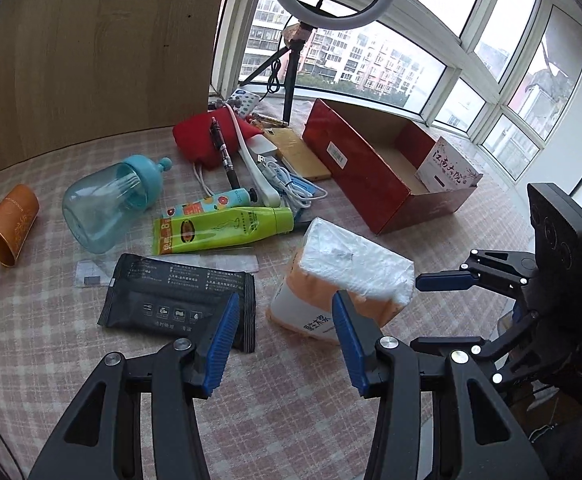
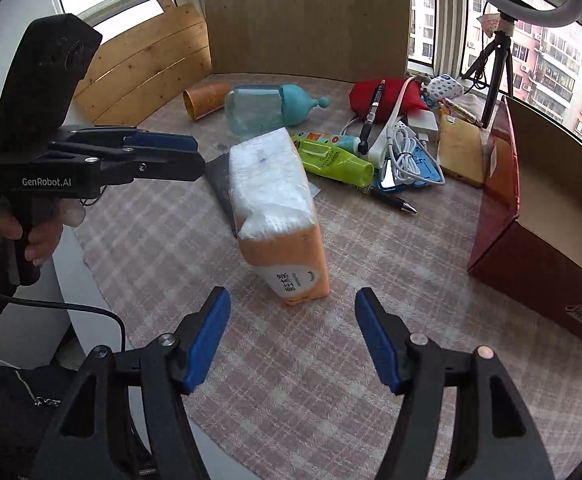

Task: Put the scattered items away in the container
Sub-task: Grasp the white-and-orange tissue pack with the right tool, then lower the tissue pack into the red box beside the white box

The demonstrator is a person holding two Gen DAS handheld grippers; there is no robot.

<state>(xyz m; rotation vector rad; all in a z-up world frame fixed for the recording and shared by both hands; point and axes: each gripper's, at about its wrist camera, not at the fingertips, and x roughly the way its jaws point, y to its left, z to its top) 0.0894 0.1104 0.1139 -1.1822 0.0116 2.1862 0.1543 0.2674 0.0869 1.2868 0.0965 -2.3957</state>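
The tissue pack (image 2: 277,210) lies on the counter (image 2: 331,360) just ahead of the right gripper (image 2: 293,334), its long axis running away from the jaws; they stand wide and empty; the left gripper (image 1: 285,338), half-open and empty, hovers beside it; the red box (image 2: 531,240) waits to the right.

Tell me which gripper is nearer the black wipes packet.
Left. The left gripper hangs right over the black wipes packet's near edge, jaws open. The right gripper sits beyond the tissue pack, on its far side from the packet.
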